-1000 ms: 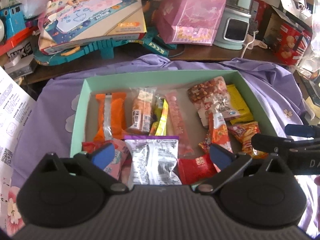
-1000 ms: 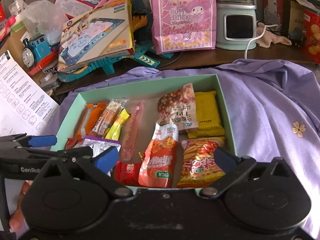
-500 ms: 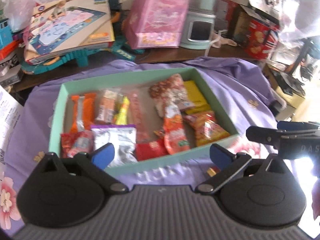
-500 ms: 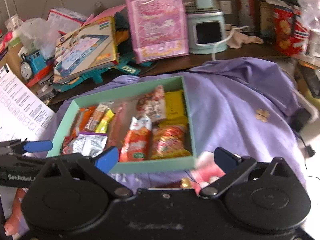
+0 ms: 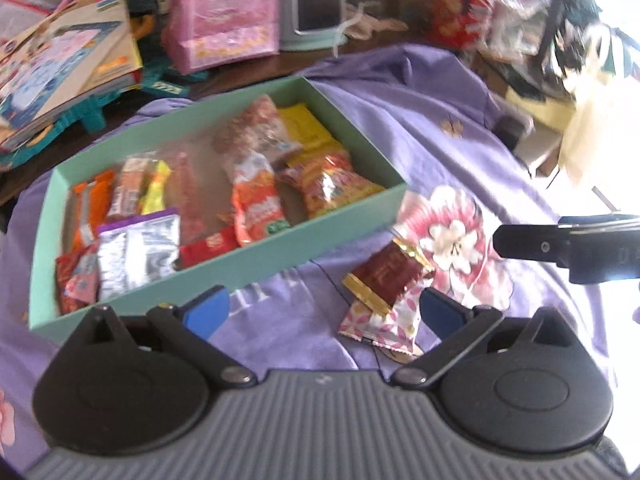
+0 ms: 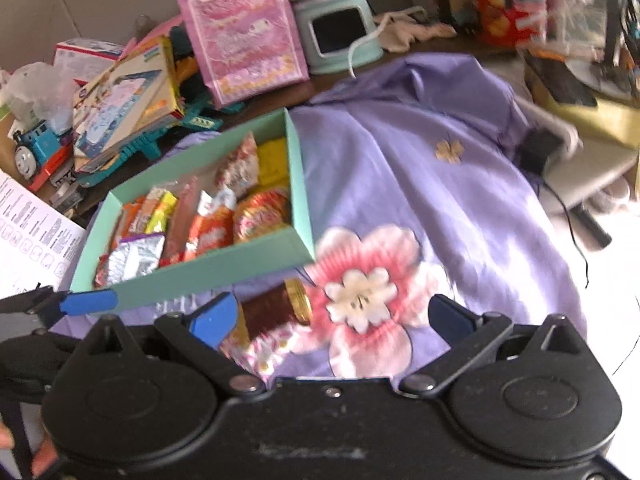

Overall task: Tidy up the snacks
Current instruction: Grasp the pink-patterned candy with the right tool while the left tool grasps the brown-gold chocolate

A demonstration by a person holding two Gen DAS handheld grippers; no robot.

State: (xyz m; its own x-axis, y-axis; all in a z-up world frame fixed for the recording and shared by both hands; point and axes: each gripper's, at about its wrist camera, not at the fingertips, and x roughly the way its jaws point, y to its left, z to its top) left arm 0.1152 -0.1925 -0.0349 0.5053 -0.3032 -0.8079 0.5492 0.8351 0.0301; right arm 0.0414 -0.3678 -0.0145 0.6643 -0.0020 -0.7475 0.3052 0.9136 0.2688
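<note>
Two snacks lie outside the mint-green box (image 5: 224, 276) on the purple floral cloth (image 5: 460, 136), just beyond its near right corner: a dark red wrapper with gold crimped ends (image 5: 386, 276) rests partly on top of a pink flowered packet (image 5: 380, 326). They look like the last strays to go in, since the box already holds a row of packets, with orange bars (image 5: 94, 208) at its left end, a silver pouch with a purple edge (image 5: 138, 252) near the front wall, and red and yellow bags (image 5: 332, 184) toward the right.

The left claw (image 5: 324, 312) hangs released and empty, its blue pads spread wide, with the two strays just inside its right pad. The right claw (image 6: 334, 318) is likewise spread and holds nothing; the red wrapper sits beside its left pad. Either one seems placed for a pick-up, though which will take it is unclear.

The far counter (image 6: 400, 52) carries a pink gift bag (image 6: 244, 36).
</note>
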